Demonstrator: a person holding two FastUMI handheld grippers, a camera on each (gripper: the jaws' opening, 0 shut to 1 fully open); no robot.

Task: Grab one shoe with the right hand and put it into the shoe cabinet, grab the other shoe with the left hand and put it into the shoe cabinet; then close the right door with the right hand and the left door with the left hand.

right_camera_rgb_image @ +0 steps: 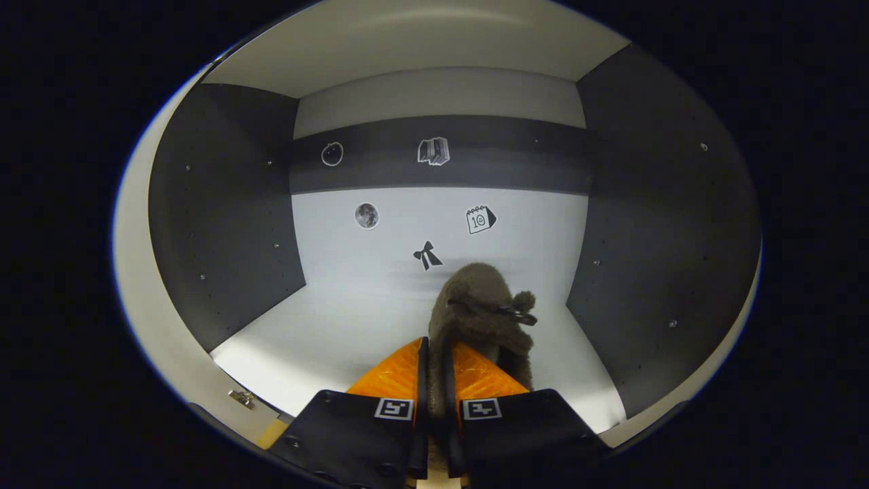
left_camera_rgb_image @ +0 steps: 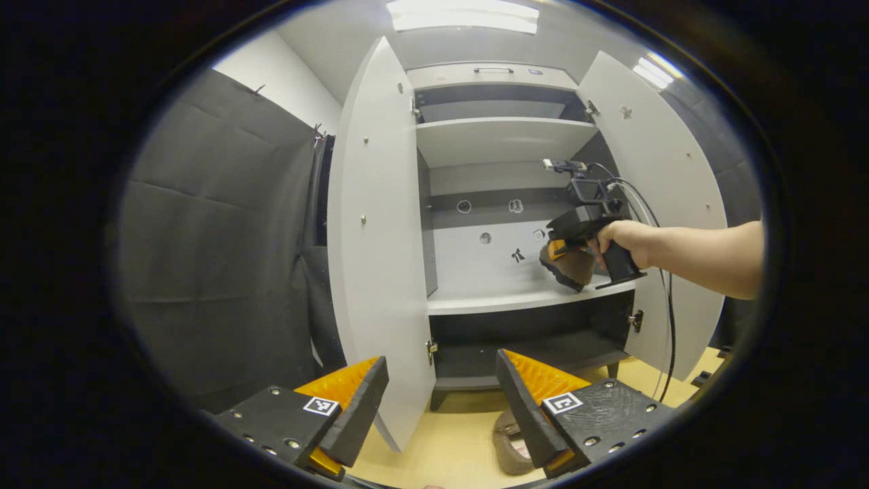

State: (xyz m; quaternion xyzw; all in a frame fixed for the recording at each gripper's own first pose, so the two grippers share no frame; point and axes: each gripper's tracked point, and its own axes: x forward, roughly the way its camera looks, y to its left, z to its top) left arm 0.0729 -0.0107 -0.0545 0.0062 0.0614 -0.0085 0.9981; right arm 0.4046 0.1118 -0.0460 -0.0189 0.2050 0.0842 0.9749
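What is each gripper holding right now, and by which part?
The right gripper pinches a fuzzy brown shoe by its rear edge. The left gripper is open, holding nothing.

Shoe cabinet [left_camera_rgb_image: 502,299]: both doors swung wide, front open. Middle shelf [right_camera_rgb_image: 326,319]: bare from 9 to 11 o'clock; brown shoe [right_camera_rgb_image: 482,312] occupies 1 o'clock. Left door [left_camera_rgb_image: 380,258] edge stands between the left gripper's [left_camera_rgb_image: 441,401] fingers.

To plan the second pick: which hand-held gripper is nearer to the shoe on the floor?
Left. The left gripper hovers open just above the floor shoe; the right gripper is up at the cabinet shelf.
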